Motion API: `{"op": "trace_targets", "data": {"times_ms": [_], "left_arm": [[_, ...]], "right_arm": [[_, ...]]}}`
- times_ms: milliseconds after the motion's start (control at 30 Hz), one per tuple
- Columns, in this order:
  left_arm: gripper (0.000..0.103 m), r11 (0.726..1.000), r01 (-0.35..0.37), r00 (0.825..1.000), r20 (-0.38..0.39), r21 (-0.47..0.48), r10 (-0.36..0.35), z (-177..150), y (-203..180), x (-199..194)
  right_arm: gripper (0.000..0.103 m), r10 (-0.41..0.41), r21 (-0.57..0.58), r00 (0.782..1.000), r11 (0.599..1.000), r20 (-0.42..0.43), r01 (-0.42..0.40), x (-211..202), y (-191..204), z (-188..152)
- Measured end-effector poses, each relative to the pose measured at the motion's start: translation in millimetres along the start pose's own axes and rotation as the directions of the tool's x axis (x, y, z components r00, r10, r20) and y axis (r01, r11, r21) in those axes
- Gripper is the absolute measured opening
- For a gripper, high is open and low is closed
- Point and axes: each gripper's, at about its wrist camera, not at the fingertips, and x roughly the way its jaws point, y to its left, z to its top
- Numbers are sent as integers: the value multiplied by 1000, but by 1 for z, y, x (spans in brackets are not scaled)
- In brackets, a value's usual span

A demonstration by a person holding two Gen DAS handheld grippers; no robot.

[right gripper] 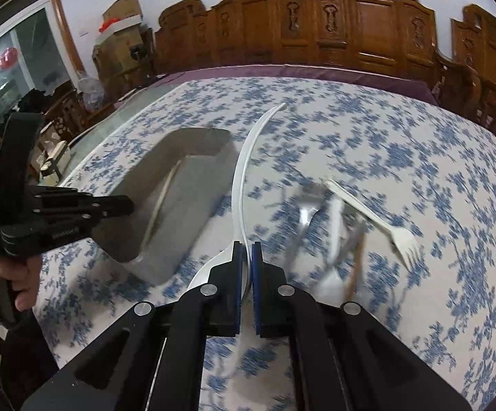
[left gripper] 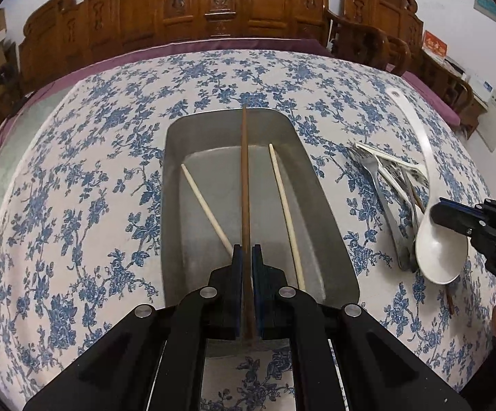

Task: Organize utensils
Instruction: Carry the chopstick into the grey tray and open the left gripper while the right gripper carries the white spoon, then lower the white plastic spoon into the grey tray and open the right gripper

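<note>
**Both grippers clamped on utensils**

Left gripper (left gripper: 247, 253), bottom centre of its view: pads pressed tight on a thin brown chopstick (left gripper: 244, 178) w/ its far tip over the far rim of the dull metal tray (left gripper: 330, 205). Two pale chopsticks (left gripper: 206, 205) lie inside the tray.

Right gripper (right gripper: 247, 253): nearly closed, pinching the long curved white ladle (right gripper: 242, 171) near its bowl. Right of centre, blurred metal forks (right gripper: 304, 212) & a white plastic fork (right gripper: 381, 226) on the blue floral tablecloth (right gripper: 419, 157).
</note>
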Motion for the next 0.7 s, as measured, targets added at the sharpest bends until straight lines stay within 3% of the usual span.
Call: {"op": "trace_targets", "data": {"times_ms": [333, 700], "left_arm": [[5, 1000, -3, 999, 52, -12, 4, -1, 23, -33], [6, 999, -35, 994, 103, -35, 38, -3, 58, -66]], "right_arm": [[6, 65, -25, 998, 998, -1, -65, 32, 54, 31], [6, 34, -67, 998, 997, -55, -37, 78, 95, 41]]}}
